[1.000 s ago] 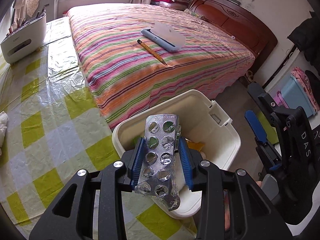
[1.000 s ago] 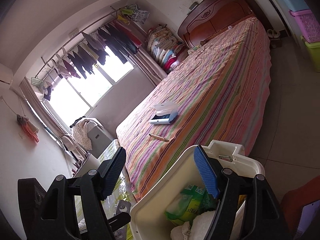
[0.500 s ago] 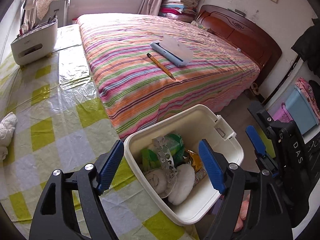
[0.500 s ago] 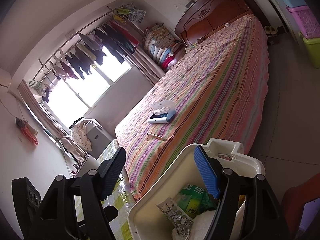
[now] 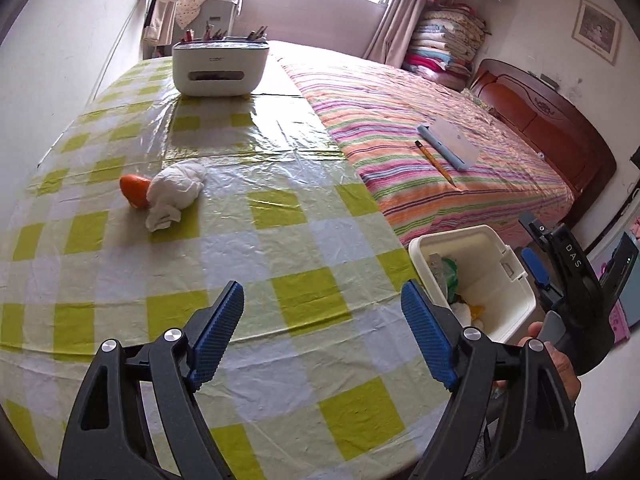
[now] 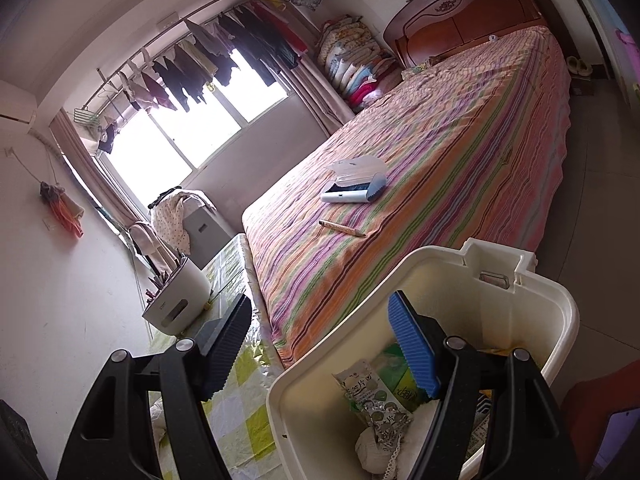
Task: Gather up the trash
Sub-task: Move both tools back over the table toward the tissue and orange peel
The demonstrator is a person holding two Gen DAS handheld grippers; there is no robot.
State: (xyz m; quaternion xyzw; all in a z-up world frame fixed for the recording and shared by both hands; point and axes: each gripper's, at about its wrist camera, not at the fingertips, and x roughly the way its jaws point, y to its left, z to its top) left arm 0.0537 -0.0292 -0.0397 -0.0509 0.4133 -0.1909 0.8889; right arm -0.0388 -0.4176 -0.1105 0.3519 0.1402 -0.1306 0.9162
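My left gripper (image 5: 322,334) is open and empty above the checked tablecloth (image 5: 248,248). A crumpled white tissue (image 5: 174,192) lies on the table ahead left, with an orange peel (image 5: 135,190) touching its left side. The cream trash bin (image 5: 508,276) stands off the table's right edge, holding wrappers and tissues. My right gripper (image 6: 320,348) is open and empty, right over the bin (image 6: 532,304). Inside it I see a silver blister pack (image 6: 386,420), a green wrapper (image 6: 362,388) and a tissue ball (image 6: 372,450). The right gripper also shows in the left wrist view (image 5: 536,266).
A white desk organiser (image 5: 218,66) with pens stands at the table's far end. A bed with a striped cover (image 5: 432,128) lies to the right, with a pencil (image 5: 434,162) and a blue case (image 5: 450,146) on it. A wall runs along the table's left.
My left gripper opened and dropped the blister pack into the bin, then swung left over the table. The right gripper stayed open over the bin.
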